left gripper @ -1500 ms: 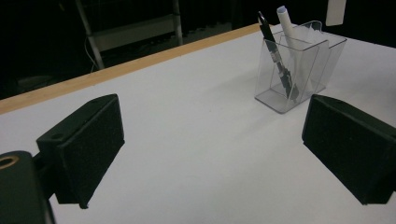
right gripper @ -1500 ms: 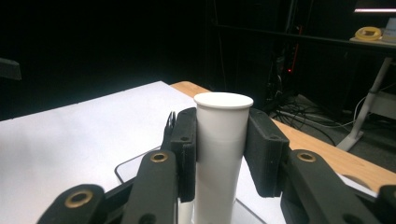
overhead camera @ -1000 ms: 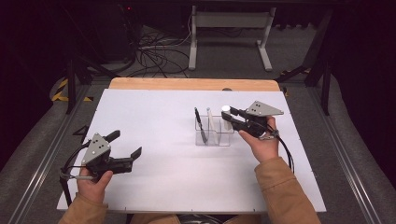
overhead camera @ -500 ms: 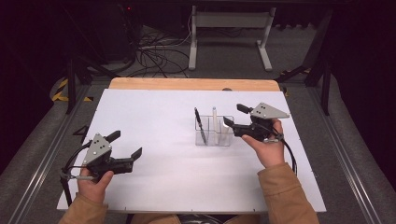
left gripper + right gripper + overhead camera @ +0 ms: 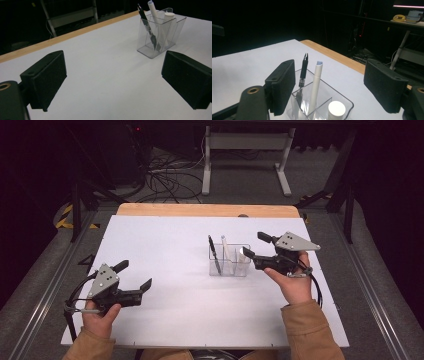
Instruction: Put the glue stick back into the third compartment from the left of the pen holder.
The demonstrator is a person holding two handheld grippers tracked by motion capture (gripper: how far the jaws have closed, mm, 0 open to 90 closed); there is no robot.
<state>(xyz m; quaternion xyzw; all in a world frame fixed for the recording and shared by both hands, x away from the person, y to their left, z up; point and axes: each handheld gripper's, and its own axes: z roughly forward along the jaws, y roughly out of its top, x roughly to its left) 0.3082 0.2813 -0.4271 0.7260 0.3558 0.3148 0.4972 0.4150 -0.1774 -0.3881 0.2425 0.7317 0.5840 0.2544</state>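
My two grippers over the white table (image 5: pixel 165 245), a clear pen holder (image 5: pixel 229 261) between them.

On the left, my left gripper (image 5: pixel 135 276) hovers low with its jaws wide apart, nothing between them. Right of centre the holder keeps a black pen (image 5: pixel 214 255), a white marker (image 5: pixel 226 249) and a stubby white tube (image 5: pixel 336 109). My right gripper (image 5: pixel 256 246) sits just beside it, jaws just opened, nothing between them.

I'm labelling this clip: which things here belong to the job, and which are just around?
Job:
clear organizer
black pen
white pen
white cylinder
right gripper, jaws just opened, nothing between them

Just around:
left gripper, open
floor cables
metal stand
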